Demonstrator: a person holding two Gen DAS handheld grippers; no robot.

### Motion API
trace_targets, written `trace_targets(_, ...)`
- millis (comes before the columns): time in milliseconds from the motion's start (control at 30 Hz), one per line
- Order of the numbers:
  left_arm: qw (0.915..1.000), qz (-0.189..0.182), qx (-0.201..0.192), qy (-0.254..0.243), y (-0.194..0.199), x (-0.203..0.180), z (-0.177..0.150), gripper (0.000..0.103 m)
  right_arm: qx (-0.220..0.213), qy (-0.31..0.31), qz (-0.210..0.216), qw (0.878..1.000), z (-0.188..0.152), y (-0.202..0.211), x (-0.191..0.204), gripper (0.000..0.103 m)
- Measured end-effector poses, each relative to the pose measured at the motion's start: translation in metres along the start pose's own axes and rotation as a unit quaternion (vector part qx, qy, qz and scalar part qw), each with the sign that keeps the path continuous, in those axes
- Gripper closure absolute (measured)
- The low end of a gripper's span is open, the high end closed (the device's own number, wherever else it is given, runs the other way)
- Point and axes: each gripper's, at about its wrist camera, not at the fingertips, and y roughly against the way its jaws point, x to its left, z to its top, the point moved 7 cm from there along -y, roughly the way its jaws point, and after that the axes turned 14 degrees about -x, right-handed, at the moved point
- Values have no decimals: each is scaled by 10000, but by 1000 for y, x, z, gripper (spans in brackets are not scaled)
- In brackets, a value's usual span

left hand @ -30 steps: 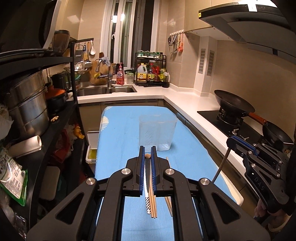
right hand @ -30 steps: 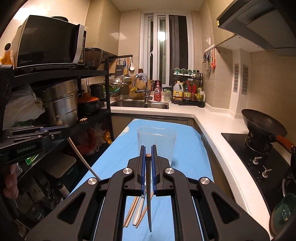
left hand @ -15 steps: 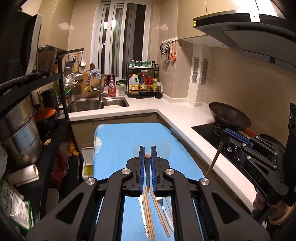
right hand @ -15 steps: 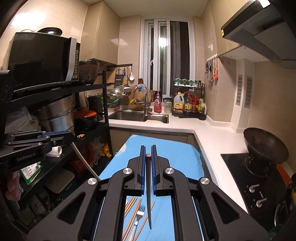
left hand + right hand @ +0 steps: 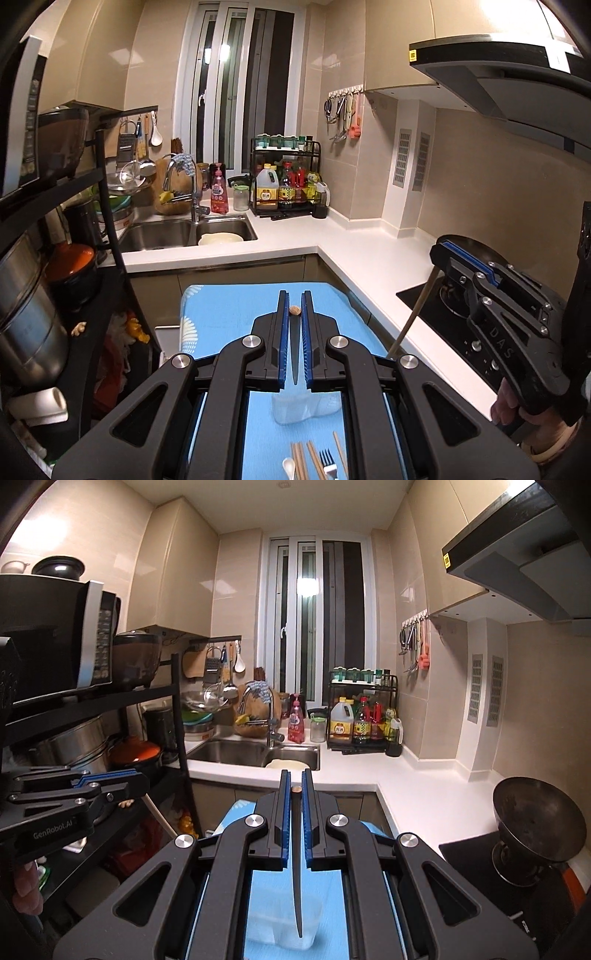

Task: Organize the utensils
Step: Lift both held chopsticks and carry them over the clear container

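Note:
In the left wrist view, my left gripper (image 5: 294, 293) is shut on a brown chopstick (image 5: 294, 354) that hangs down over a clear plastic container (image 5: 306, 410) on the blue mat (image 5: 229, 306). To the right, my right gripper (image 5: 439, 246) holds a second chopstick (image 5: 413, 317) that slants downward. In the right wrist view, the right gripper (image 5: 295, 773) is shut on that dark chopstick (image 5: 297, 878), whose tip hangs above the container (image 5: 273, 923). The left gripper (image 5: 142, 777) shows at the left edge. Loose chopsticks (image 5: 300, 461), a white spoon (image 5: 289, 467) and a fork (image 5: 327, 461) lie on the mat behind the container.
A black shelf rack (image 5: 110, 206) with steel pots and an orange-lidded pot stands close on the left. A white L-shaped counter holds a sink (image 5: 184, 232) and a bottle rack (image 5: 286, 177). The stove with a dark wok (image 5: 535, 816) is on the right.
Both grippers rose and moved forward with their chopsticks. The container went from ahead of the fingers to beneath them. The loose utensils now lie behind it.

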Motion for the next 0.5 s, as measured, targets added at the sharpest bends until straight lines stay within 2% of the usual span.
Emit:
trace_targets(233,9995,-113,241,-159,-52,-5,-20,96,144,-209,-26,9997,-29,-46,-10,97)
trace_targets(500,9983,-90,525,-223,-80,1,-53,96,530,-262,5,9983,-80,-63,-14,97)
